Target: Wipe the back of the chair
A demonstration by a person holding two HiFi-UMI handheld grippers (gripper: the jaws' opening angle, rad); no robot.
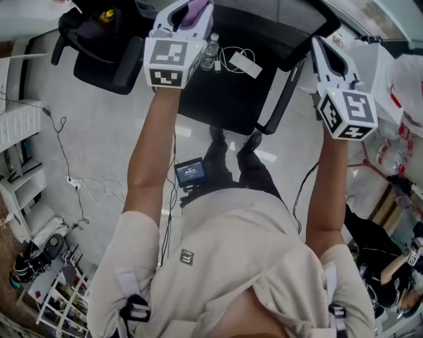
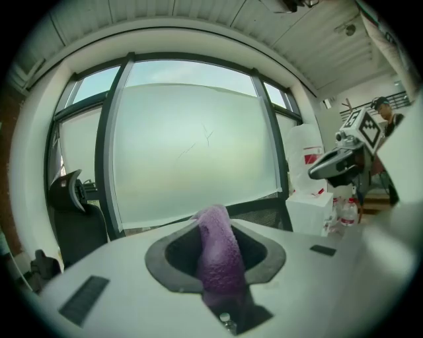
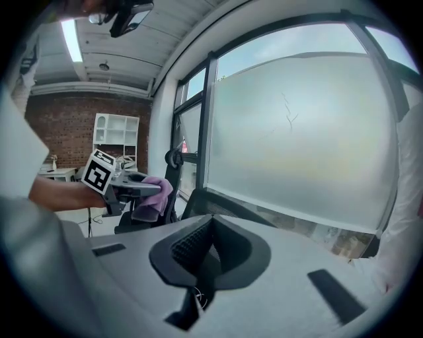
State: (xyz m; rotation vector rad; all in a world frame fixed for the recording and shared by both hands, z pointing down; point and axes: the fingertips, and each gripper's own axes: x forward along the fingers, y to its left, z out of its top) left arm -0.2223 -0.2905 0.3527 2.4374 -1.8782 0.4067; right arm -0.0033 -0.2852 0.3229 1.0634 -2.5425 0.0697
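A black office chair with a mesh backrest (image 1: 291, 16) is seen ahead of the person, its seat (image 1: 221, 99) facing them. A second black chair (image 1: 99, 56) is placed to its left. The left gripper (image 1: 185, 16) is held above the seat's left edge, its jaws closed on a purple terry cloth (image 2: 217, 254); contact with the backrest cannot be made out. The right gripper (image 1: 328, 59) is held by the seat's right edge, jaws pressed together with nothing between. A clear plastic water bottle (image 1: 209, 54) and a white cable with adapter (image 1: 241, 61) are laid on the seat.
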